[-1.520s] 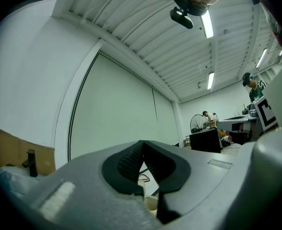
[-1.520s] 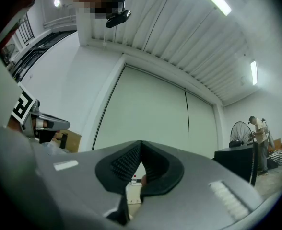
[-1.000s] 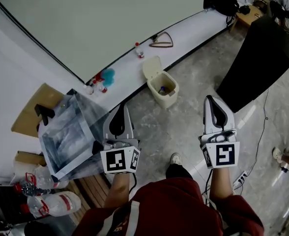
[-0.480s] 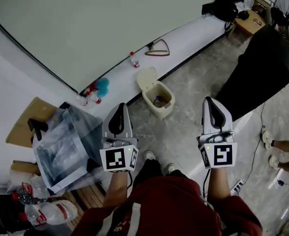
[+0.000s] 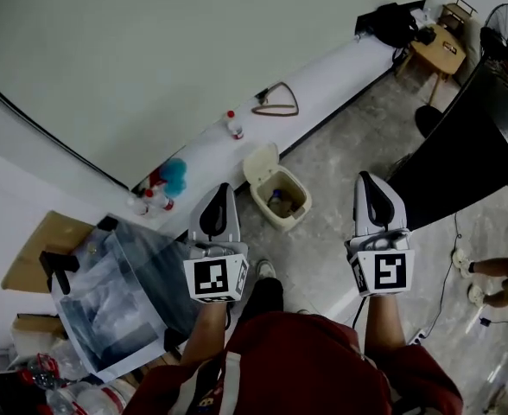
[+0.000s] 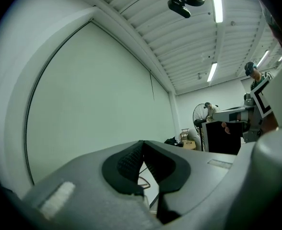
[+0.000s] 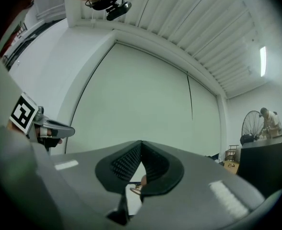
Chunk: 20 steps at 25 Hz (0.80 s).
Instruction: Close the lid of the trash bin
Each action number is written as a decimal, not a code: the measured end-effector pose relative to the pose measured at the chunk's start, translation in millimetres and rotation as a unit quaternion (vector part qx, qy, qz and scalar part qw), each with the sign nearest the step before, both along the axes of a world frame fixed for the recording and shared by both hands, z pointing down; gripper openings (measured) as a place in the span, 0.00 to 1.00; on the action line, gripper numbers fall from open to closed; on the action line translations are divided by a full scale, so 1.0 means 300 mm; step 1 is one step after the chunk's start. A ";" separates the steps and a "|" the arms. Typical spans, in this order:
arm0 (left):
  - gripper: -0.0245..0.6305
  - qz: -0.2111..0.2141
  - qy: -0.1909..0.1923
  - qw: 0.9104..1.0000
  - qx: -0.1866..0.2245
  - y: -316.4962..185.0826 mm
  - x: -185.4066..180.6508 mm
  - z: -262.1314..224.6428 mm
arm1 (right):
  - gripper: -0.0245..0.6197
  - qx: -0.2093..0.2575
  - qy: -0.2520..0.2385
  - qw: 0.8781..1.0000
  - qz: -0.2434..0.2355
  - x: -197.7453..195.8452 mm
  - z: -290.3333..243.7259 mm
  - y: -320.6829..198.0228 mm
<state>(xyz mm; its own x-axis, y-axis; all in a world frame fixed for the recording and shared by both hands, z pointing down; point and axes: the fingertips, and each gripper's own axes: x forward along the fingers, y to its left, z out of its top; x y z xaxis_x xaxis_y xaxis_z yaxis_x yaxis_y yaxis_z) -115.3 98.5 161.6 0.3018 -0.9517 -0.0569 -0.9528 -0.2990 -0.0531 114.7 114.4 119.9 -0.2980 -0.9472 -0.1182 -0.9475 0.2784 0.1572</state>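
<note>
A small cream trash bin (image 5: 279, 221) stands on the grey floor against a white backdrop strip, its lid (image 5: 261, 164) tipped up and back; some rubbish lies inside. In the head view my left gripper (image 5: 220, 188) hangs just left of the bin and my right gripper (image 5: 368, 178) well to its right, both above the floor and apart from it. Each gripper's jaws meet at the tips with nothing between them, as the left gripper view (image 6: 142, 143) and right gripper view (image 7: 141, 143) show. Both gripper views look level at the pale wall, and the bin is hidden in them.
On the white strip lie a wooden hanger (image 5: 276, 103), a small bottle (image 5: 234, 125) and red and blue items (image 5: 164, 181). A clear plastic box (image 5: 116, 284) sits at the left. A black panel (image 5: 466, 167), fan (image 5: 506, 31) and small table (image 5: 440, 48) stand right; another person's feet (image 5: 466, 271) show.
Both grippers have travelled forward with the person, and the bin now lies closer, between them. The jaws stayed shut. The lid has not moved.
</note>
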 end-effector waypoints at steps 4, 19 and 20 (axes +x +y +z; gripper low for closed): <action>0.04 0.007 0.000 1.000 -0.007 -0.155 -0.075 0.023 | 0.04 -0.006 0.019 1.000 0.003 -0.089 0.001 -0.141; 0.04 0.046 -0.032 0.995 -0.080 -0.543 -0.235 0.290 | 0.04 -0.065 0.024 0.998 0.006 -0.327 0.183 -0.524; 0.04 0.050 -0.035 0.994 -0.088 -0.557 -0.231 0.318 | 0.04 -0.071 0.024 0.997 0.007 -0.328 0.204 -0.537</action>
<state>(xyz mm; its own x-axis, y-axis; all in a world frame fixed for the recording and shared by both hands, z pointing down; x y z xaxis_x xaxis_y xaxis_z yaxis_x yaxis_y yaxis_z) -184.7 -68.5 256.9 0.3920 -0.9105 0.1315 -0.9140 -0.4018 -0.0572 16.4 -46.6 181.1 -0.2870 -0.9574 0.0322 -0.9439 0.2883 0.1612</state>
